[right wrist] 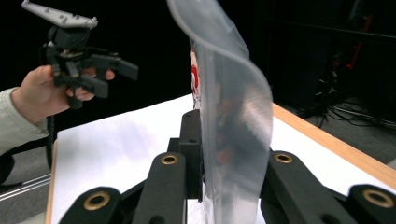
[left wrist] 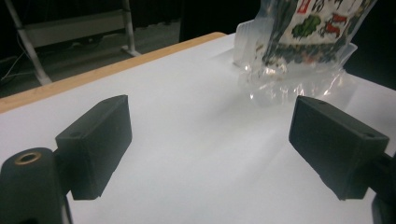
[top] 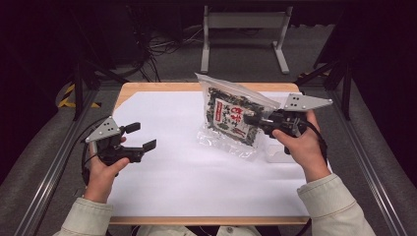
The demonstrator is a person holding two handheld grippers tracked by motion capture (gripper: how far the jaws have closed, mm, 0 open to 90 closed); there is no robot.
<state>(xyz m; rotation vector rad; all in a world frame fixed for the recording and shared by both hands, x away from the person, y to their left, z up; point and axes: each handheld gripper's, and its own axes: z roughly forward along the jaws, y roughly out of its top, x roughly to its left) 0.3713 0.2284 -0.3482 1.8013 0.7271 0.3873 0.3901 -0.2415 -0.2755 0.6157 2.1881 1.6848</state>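
The right gripper (top: 252,119) is closed tight on the side edge of a clear plastic bag (top: 231,120). In the right gripper view the two black jaws stand pressed together with the thin film of the bag between them, and the bag rises from them and bends over at its top. The bag holds a packet with a white label, red signs and dark green pieces. In the high view the bag stands tilted over the right half of the white sheet (top: 172,172) that covers the wooden table (top: 147,87); its lower edge is on the sheet or just above it, I cannot tell which.

The left gripper (top: 139,136) is wide open and holds nothing. Its jaws stand far from each other, and between them there is the bare white sheet. In the left gripper view the bag (left wrist: 299,51) is ahead of these jaws and to the right, well apart from them. In the high view the left gripper is over the left part of the sheet, and the bag is away to its right.
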